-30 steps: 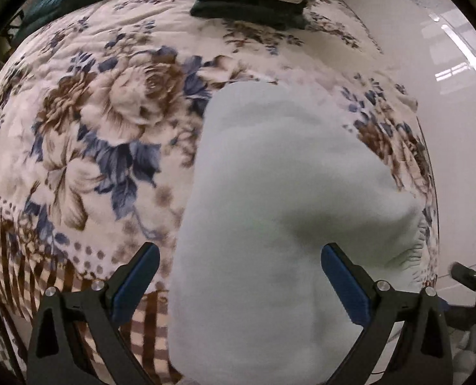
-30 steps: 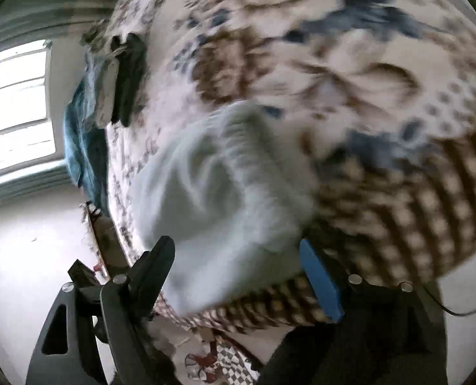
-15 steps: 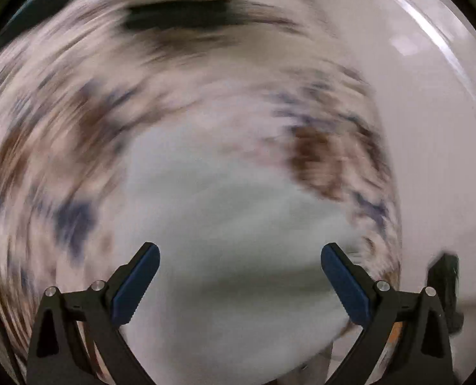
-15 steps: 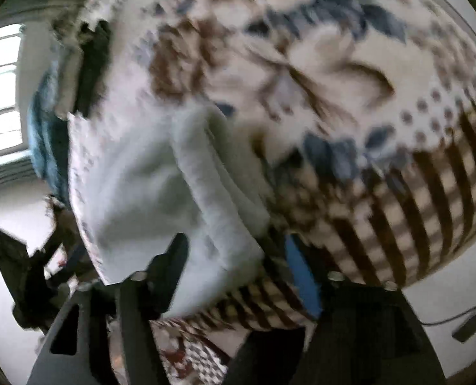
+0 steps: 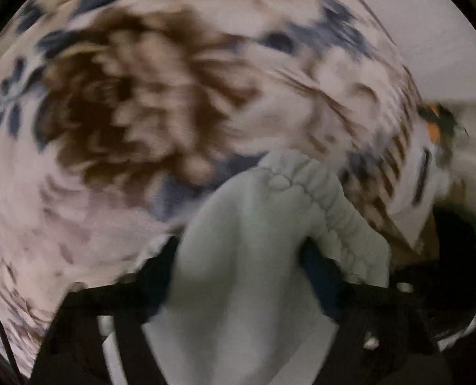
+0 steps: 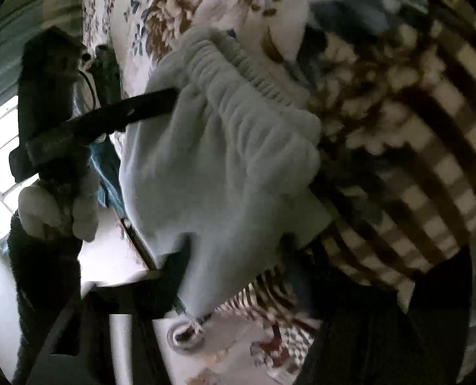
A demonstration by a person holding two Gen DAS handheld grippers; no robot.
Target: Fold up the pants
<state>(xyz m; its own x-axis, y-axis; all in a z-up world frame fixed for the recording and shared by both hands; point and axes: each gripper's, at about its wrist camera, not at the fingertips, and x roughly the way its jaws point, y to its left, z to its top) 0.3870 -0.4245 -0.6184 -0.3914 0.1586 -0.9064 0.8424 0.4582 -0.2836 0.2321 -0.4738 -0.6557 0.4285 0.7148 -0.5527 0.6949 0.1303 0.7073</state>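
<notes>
Floral bedspread (image 5: 116, 122) covers bed; pale pants (image 6: 225, 166) bunched at its checked corner. Both jaws closing: left hand-held gripper (image 5: 238, 256) around waistband, right hand-held gripper (image 6: 234, 250) nearly clamped on fabric. Risk: thick fleece slips out, fold skews.

Both fisheye views sit very near the cloth, each looking forward along its own gripper. The left wrist view faces steeply down on the pale grey fleece pants (image 5: 254, 224) and the blurred floral quilted bedcover (image 5: 125, 112). The right wrist view faces less steeply, sharing the same pants (image 6: 221, 160) and bedcover (image 6: 414, 128).
</notes>
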